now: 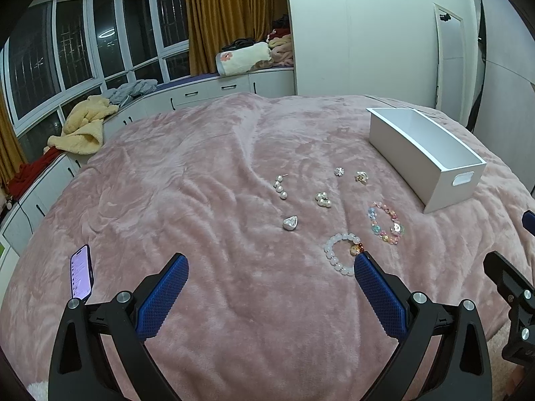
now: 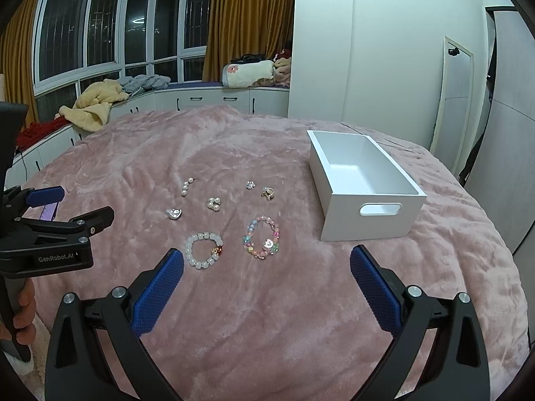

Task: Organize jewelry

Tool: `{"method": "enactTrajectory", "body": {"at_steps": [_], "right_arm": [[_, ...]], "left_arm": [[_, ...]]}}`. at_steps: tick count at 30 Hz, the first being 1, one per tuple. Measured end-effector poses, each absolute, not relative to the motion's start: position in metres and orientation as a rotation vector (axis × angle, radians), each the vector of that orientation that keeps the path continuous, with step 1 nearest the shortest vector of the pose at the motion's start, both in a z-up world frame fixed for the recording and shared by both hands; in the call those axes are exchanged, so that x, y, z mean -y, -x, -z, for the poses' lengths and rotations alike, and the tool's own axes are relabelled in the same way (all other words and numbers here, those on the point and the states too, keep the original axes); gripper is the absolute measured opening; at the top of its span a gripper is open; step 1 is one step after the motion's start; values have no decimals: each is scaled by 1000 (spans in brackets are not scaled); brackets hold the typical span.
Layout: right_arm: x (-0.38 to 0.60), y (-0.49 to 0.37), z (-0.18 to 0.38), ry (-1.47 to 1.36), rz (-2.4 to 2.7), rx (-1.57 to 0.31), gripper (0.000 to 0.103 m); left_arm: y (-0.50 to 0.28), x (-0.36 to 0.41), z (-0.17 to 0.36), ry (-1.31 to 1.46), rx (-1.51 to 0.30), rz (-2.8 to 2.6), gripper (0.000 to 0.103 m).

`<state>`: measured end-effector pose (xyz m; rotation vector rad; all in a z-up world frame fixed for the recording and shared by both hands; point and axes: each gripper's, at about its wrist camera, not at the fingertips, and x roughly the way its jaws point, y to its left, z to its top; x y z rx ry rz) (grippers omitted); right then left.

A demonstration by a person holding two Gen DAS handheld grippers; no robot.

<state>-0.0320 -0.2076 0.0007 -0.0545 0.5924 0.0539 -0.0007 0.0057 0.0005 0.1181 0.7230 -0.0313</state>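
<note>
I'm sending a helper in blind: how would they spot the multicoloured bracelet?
Find the white box on the pink blanket. Just left of its handle end lie two bracelets; the multicoloured bracelet is nearer the box, pastel mixed beads, unlike the milky white bracelet.

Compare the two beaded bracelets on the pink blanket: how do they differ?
The white bracelet has chunky milky beads with one small orange-red accent; the multicolor bracelet mixes pastel beads and a white charm. The white bracelet lies left, the multicolor bracelet nearer the white box. Both lie flat as closed loops, ungrasped.
</note>
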Motion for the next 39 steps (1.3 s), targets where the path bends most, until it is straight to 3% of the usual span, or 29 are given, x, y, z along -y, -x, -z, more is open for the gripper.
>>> {"method": "enactTrajectory", "body": {"at_steps": [39], "right_arm": [[208,31,-3,52,-57,-588,99]], "left_arm": [[2,-7,0,-120,-728,27,100]]}}
